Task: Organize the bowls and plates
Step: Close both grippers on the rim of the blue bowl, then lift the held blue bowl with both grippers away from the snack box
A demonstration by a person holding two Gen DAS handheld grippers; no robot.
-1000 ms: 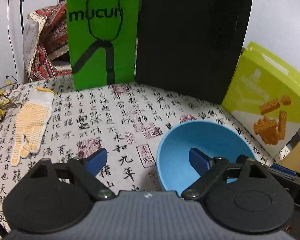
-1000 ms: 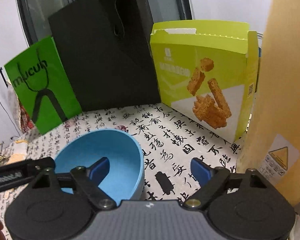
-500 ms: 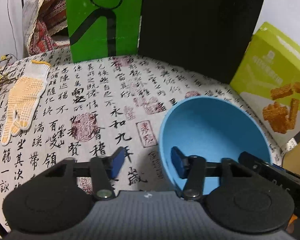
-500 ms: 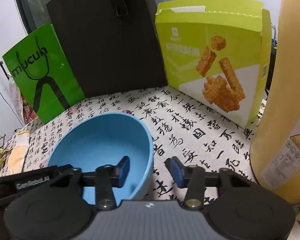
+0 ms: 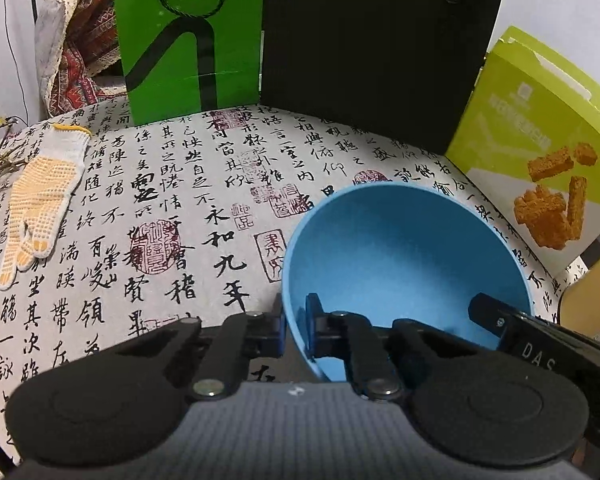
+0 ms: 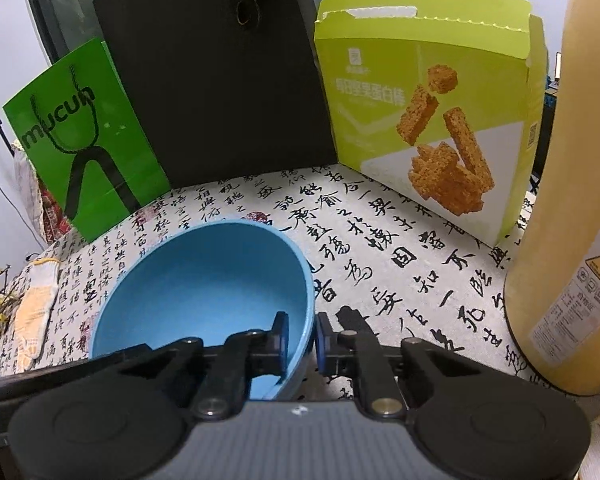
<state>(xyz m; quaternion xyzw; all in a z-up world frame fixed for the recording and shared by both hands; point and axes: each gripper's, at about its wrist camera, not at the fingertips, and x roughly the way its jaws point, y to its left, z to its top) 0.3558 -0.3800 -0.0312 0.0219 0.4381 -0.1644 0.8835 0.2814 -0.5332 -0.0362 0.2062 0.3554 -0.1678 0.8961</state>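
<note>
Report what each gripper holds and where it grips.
Both hold the blue bowl by its rim: the left gripper has just closed on its left wall, the right gripper on the opposite wall, one finger inside, one outside.

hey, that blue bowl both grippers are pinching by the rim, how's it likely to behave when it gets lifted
The blue bowl looks thin-walled, matte and empty, so probably light and rigid. The left gripper and right gripper clamp opposite rim sides, which should limit tipping. Its smooth curved wall could slip if the pinch loosens.
</note>
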